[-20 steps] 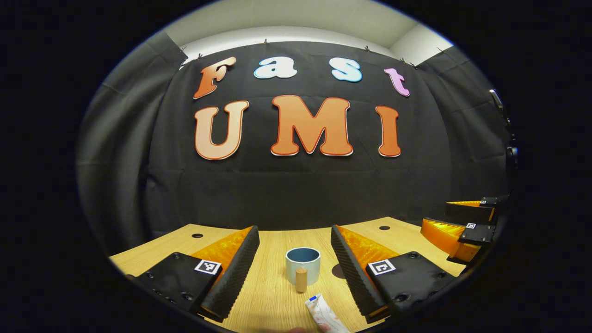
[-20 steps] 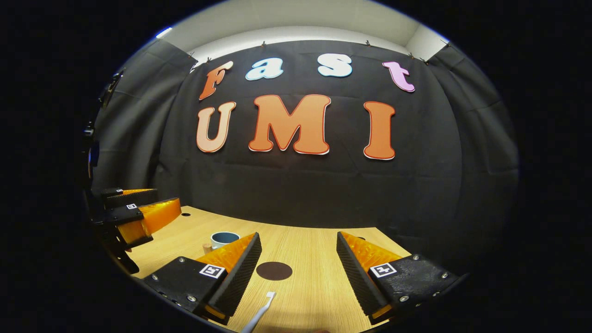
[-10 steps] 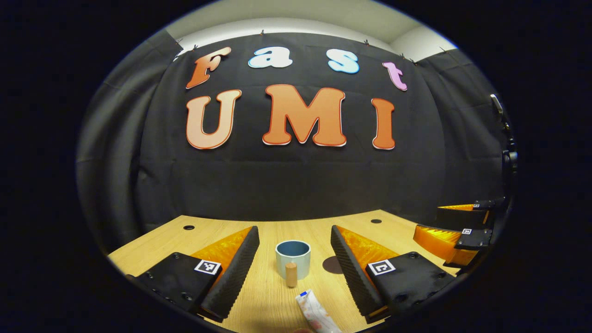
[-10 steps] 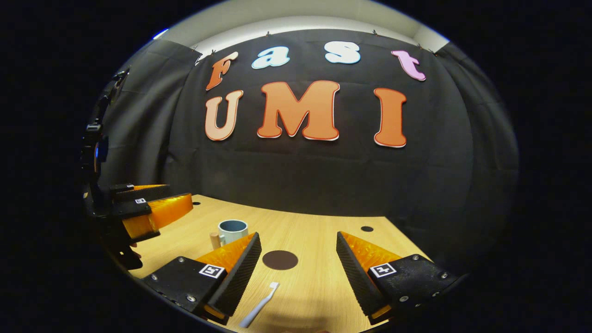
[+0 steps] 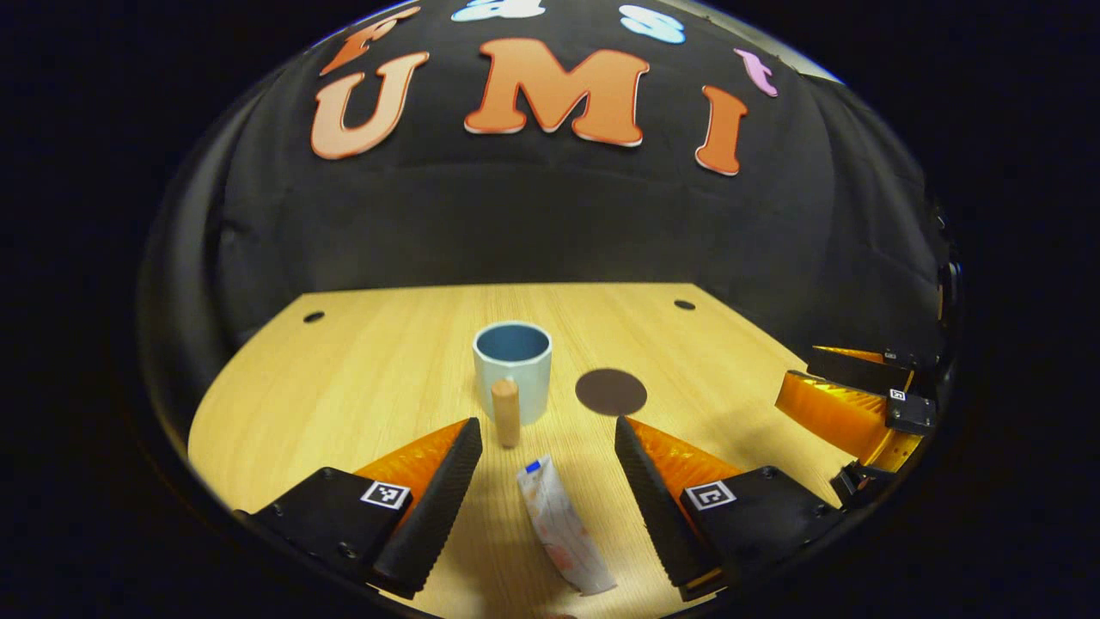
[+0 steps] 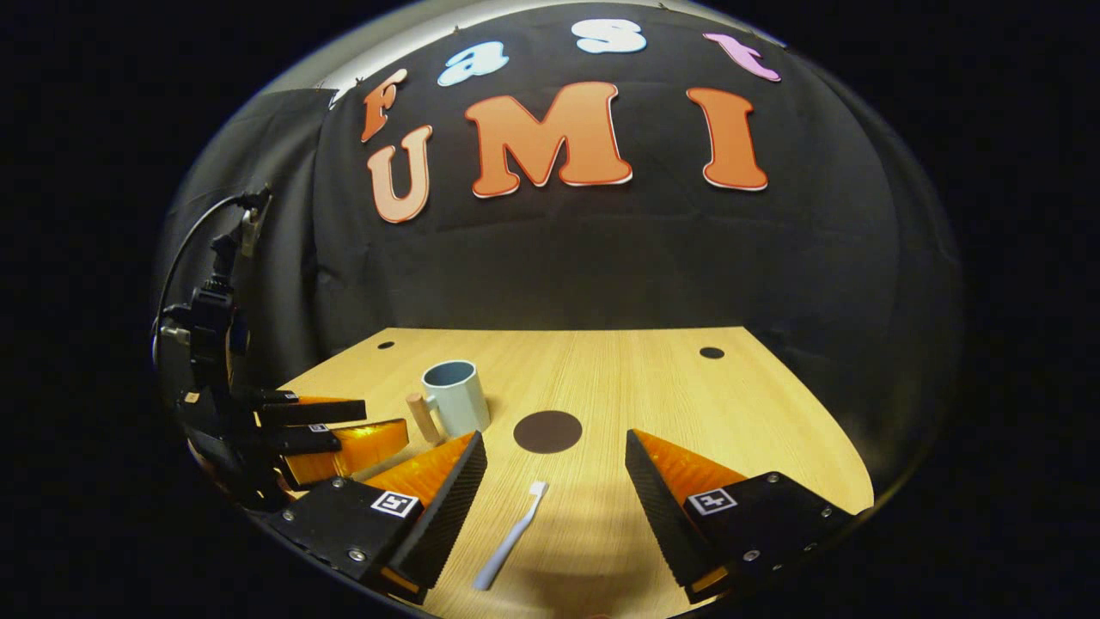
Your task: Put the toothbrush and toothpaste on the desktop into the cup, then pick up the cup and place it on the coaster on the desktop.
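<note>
- Spreading wide under everything: desk (image 5: 361,387), pale wood, far edge against the black cloth.
- Hovering above the near edge, gaping wide, gripping nothing: left gripper (image 5: 547,456) and right gripper (image 6: 556,468).
- Standing mid-desk, upright: cup (image 5: 512,365), wooden handle pointing toward the near edge.
- Lying just beside the cup, toward the right edge: coaster (image 5: 611,391).
- Lying flat between the left fingers: toothpaste (image 5: 563,537); between the right fingers: toothbrush (image 6: 511,537).
- Risking: thin brush slipping flat under the pads; tube clipping the rim, tipping the cup.
- Staying hard to judge: height above the desk; the tube's near end, shadowed.
</note>
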